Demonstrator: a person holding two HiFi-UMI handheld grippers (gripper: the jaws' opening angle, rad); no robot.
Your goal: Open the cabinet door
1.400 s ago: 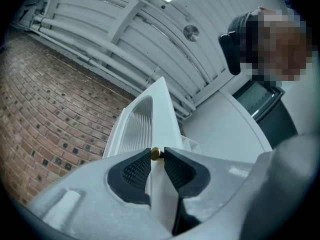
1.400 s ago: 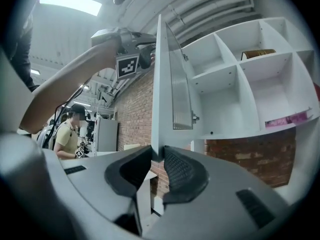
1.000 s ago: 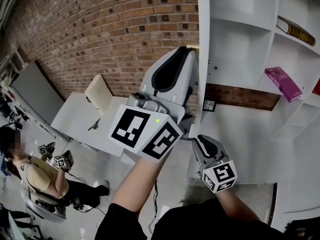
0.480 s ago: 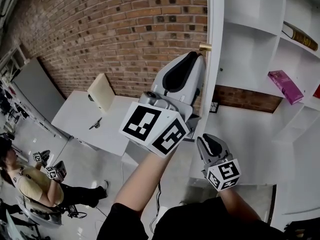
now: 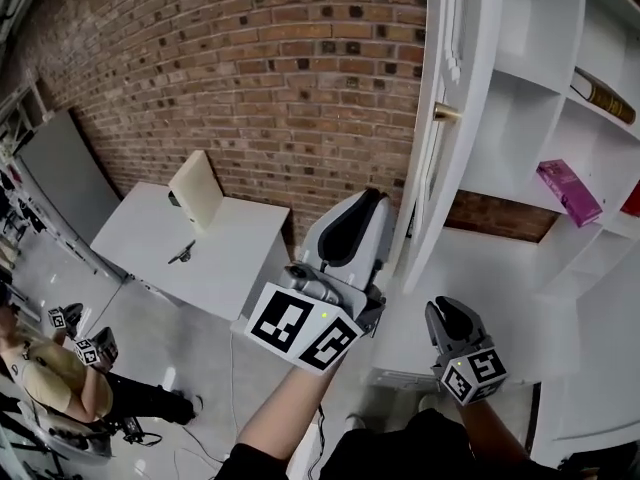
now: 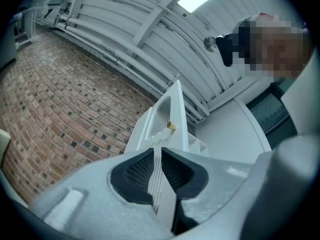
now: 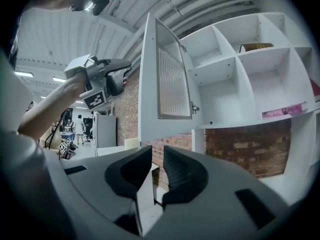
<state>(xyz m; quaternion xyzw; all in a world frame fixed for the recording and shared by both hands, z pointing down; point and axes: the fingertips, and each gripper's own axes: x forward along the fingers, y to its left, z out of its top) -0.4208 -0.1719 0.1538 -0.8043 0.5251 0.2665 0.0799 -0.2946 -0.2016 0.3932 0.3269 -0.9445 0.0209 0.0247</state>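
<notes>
Already, the cabinet door (image 5: 425,168) is standing wide open, jutting out edge-on at about one o'clock in the head view, its small brass knob (image 5: 447,113) showing near the edge. Behind it, from one to three o'clock, the white shelves (image 5: 510,128) are lying exposed, with a purple book (image 5: 567,178) resting on one. The left gripper (image 5: 372,200) is hovering near the centre, just below the door's lower corner and at seven o'clock from it, not touching it. Its own view is showing the jaws drawn almost together on nothing, with the door visible well beyond the slit. The right gripper (image 5: 441,308) is hanging at five o'clock, low and apart from the door, its jaws likewise nearly closed and empty. A brick wall (image 5: 250,68) is filling the area from ten to twelve o'clock, with a white table (image 5: 170,248) at eight o'clock. Judging by this, the opening is looking finished: the door is free of both grippers, and nothing obvious is remaining beyond lowering the hands.
</notes>
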